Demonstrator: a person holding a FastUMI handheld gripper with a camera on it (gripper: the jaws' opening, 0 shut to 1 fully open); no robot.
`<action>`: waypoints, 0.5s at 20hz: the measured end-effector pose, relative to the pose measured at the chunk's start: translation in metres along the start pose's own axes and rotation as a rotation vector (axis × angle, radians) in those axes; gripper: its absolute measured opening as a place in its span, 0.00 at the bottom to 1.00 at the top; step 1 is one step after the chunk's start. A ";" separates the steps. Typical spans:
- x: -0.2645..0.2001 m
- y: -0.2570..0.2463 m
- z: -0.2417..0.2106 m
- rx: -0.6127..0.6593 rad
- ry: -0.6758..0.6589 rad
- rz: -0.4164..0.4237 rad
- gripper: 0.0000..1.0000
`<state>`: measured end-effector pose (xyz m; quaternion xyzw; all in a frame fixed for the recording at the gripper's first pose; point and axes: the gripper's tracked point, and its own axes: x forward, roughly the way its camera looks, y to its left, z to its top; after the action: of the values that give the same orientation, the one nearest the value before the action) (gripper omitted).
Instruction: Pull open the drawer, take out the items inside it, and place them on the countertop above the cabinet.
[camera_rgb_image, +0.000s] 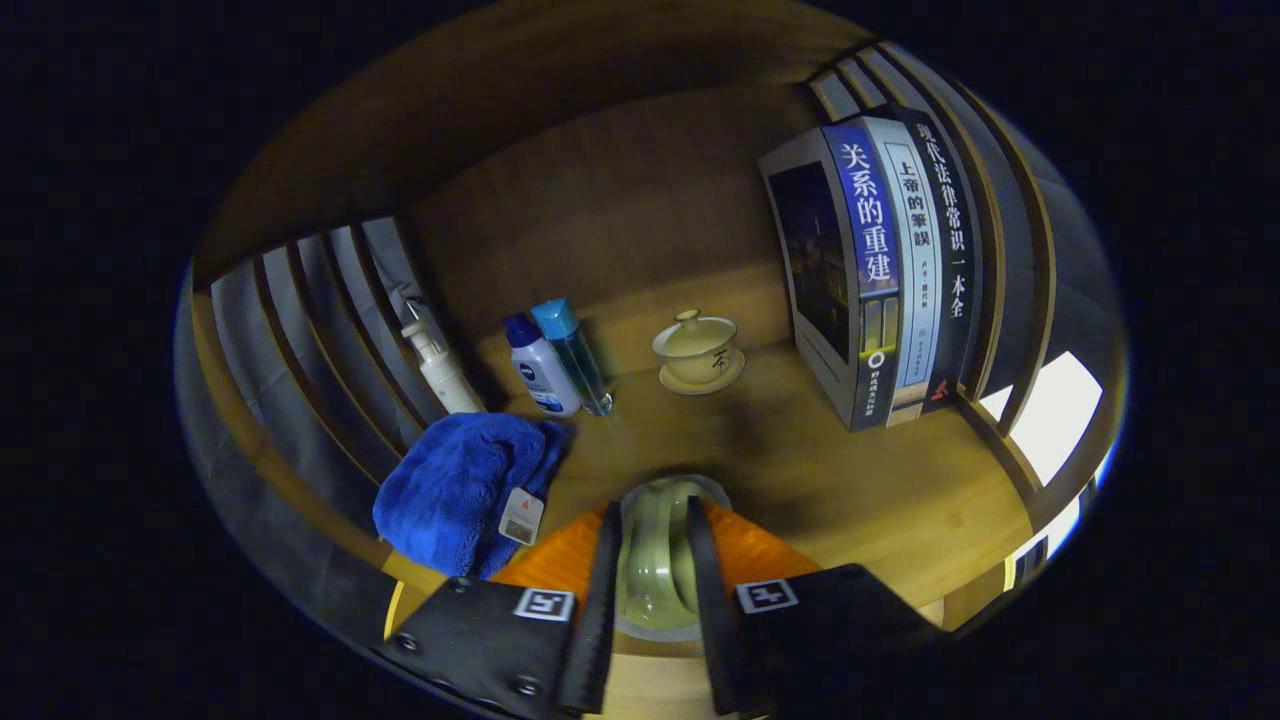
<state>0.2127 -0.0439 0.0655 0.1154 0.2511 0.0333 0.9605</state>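
My gripper (655, 530) is shut on a pale green glass cup (660, 560), which is pinched between both fingers and held low over the wooden countertop (850, 480). The cup's rim points ahead, toward the back of the shelf niche. A blue towel (460, 490) with a tag lies on the countertop just left of the fingers. The drawer is hidden from this view.
A lidded cream tea bowl on a saucer (698, 352) stands beyond the fingers. To its left are two blue-capped bottles (555, 365) and a white pump bottle (437, 365). Three upright books (880, 280) stand at the right. Slatted wooden walls close both sides.
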 end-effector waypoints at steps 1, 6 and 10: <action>0.001 0.002 -0.002 0.001 0.005 0.007 0.56; 0.001 0.001 -0.002 -0.005 0.005 -0.002 0.92; -0.001 0.001 -0.004 -0.009 0.008 -0.009 0.97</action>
<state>0.2097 -0.0428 0.0633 0.1096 0.2553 0.0307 0.9601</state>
